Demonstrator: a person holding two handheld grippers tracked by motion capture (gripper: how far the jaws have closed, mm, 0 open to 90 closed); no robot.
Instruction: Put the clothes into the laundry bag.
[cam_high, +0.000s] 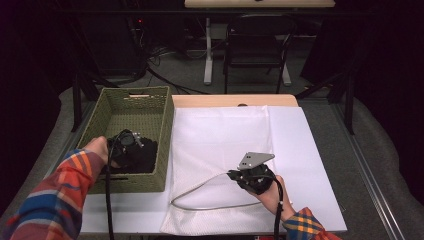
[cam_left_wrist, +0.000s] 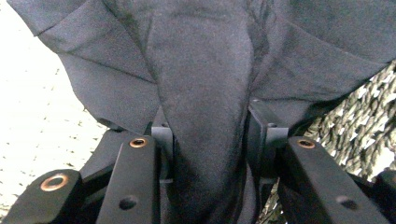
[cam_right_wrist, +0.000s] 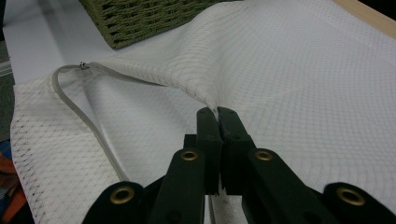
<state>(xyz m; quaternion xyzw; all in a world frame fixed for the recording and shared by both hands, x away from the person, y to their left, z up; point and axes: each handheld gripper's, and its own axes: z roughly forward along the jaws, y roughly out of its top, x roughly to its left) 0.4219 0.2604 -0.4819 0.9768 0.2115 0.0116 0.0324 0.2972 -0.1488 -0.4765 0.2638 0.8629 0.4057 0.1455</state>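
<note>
A white mesh laundry bag (cam_high: 225, 145) lies flat on the table, its grey-edged mouth (cam_high: 210, 197) gaping toward the front. My right gripper (cam_high: 239, 176) is shut on the bag's upper layer near the mouth and lifts it into a ridge (cam_right_wrist: 205, 93); the closed jaws pinch the mesh at my right gripper (cam_right_wrist: 216, 112). A green woven basket (cam_high: 165, 125) stands at the left with a dark garment (cam_high: 142, 155) inside. My left gripper (cam_high: 131, 145) is down in the basket, shut on a fold of the dark garment (cam_left_wrist: 205, 93), which runs between its jaws.
A white sheet (cam_high: 310, 165) covers the wooden table (cam_high: 235, 100). The basket's wall (cam_right_wrist: 140, 21) stands just beyond the bag's mouth. A chair (cam_high: 257, 45) and a table leg (cam_high: 208, 50) stand on the floor behind. Grey cable (cam_high: 200, 192) loops at the front.
</note>
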